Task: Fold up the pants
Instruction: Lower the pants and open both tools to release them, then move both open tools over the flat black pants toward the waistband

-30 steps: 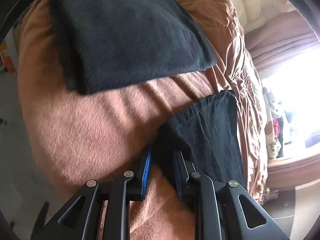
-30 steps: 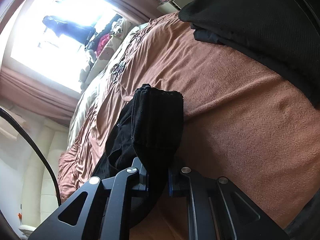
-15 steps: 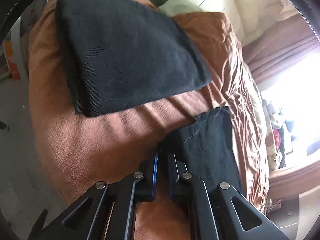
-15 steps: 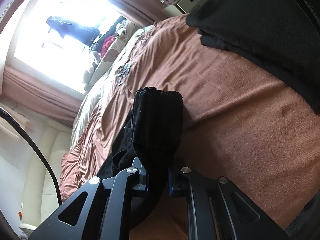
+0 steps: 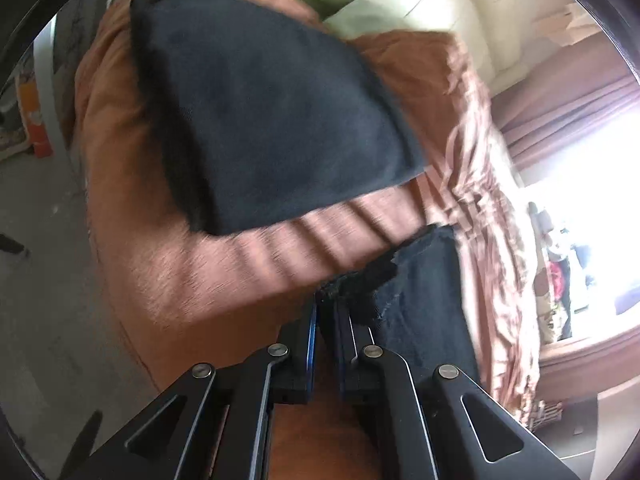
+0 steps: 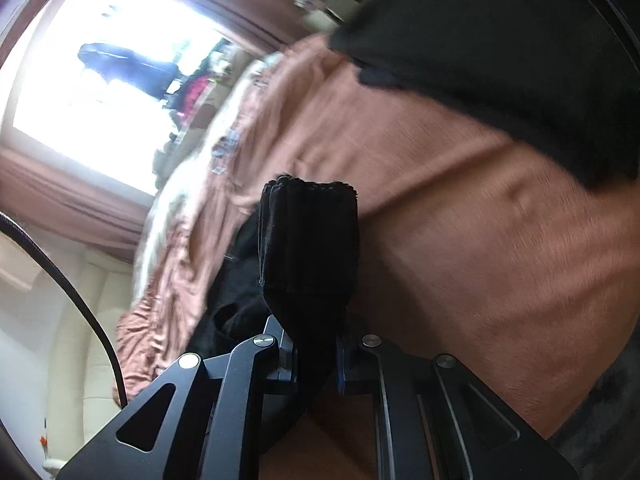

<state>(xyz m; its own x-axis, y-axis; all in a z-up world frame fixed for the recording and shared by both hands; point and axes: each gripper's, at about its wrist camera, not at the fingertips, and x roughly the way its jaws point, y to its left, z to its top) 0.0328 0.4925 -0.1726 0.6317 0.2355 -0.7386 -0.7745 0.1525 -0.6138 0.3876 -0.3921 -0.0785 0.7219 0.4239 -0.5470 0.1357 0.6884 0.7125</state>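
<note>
Black pants (image 5: 424, 304) lie on a brown bedspread (image 5: 224, 272). My left gripper (image 5: 326, 300) is shut on the frayed edge of one pant leg, lifted slightly off the bed. In the right wrist view, my right gripper (image 6: 316, 344) is shut on a thick bunched end of the same pants (image 6: 312, 248), held upright above the bedspread (image 6: 460, 248). The rest of the pants hangs down to the left behind the gripper.
A folded dark garment (image 5: 272, 120) lies on the bed beyond the left gripper; it also shows in the right wrist view (image 6: 500, 52) at upper right. The bed's edge and floor (image 5: 44, 280) are left. A bright window (image 6: 100, 80) and curtains stand behind.
My left gripper closed on the pant leg edge and lifted it. Both views have shifted and blurred as the grippers moved; the right gripper kept its hold on the bunched end.
</note>
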